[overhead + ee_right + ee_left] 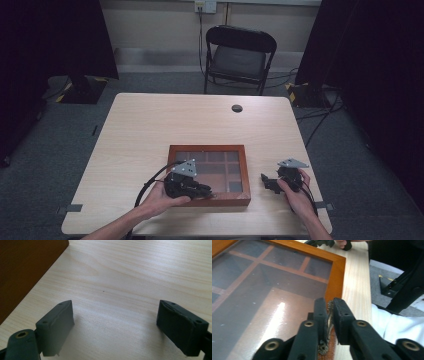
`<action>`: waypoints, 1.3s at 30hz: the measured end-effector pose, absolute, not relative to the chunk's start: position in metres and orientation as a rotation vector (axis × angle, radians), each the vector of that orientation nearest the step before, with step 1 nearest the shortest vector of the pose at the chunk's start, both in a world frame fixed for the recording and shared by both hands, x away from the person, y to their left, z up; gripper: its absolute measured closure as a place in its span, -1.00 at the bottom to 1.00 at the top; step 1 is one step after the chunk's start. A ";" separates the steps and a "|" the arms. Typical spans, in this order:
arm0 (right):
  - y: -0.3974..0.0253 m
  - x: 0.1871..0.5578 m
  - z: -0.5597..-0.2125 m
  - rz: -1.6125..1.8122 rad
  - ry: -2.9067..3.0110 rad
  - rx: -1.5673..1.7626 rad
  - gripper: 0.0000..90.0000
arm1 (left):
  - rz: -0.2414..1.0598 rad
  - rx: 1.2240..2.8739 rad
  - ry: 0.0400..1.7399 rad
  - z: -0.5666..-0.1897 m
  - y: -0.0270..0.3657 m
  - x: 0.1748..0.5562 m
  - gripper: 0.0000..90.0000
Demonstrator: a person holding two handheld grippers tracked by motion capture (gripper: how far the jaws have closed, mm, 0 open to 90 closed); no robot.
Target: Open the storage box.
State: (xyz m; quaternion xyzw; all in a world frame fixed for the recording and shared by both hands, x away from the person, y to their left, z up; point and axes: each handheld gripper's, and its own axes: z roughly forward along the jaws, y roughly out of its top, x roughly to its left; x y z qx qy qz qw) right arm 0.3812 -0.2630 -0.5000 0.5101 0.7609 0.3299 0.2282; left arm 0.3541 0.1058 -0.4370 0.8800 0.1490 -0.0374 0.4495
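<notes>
- High view: a pale wooden table [150,130] takes up the middle of the frame, with grey carpet around it and a black folding chair [239,57] beyond its far edge at top centre. A wooden box with a glass lid [209,174] sits near the table's near edge, slightly right of centre. The far half of the table is bare except for a round cable hole [237,108].
- High view: the left gripper [202,190] rests on the box's near-left corner, held by the left hand [160,197] at lower centre. The right gripper [267,182] sits on the tabletop just right of the box, apart from it, in the right hand [296,195]. A strip of bare table lies between this gripper and the right edge.
- Left gripper view: the jaws are closed on a small ornate metal clasp [329,315] at the box's front rim, lower centre of the frame. The glass lid [262,290], with wooden dividers under it, spreads across the left. Bare table runs along the box's right side, ending at an edge with carpet beyond.
- Right gripper view: the jaws stand wide apart over bare tabletop with nothing between them. The box's dark wooden side [22,270] fills the upper left corner, well clear of the left jaw.
</notes>
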 end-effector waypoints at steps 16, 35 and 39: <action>-0.263 0.381 -0.500 0.908 2.095 1.406 -0.70 | -0.071 2.191 0.362 -0.442 0.103 0.350 0.80; -0.263 0.381 -0.500 0.911 2.098 1.404 -0.71 | -0.135 2.213 0.407 -0.439 0.103 0.354 0.82; -0.263 0.381 -0.500 0.911 2.098 1.404 -0.71 | -0.138 2.226 0.416 -0.436 0.104 0.354 0.81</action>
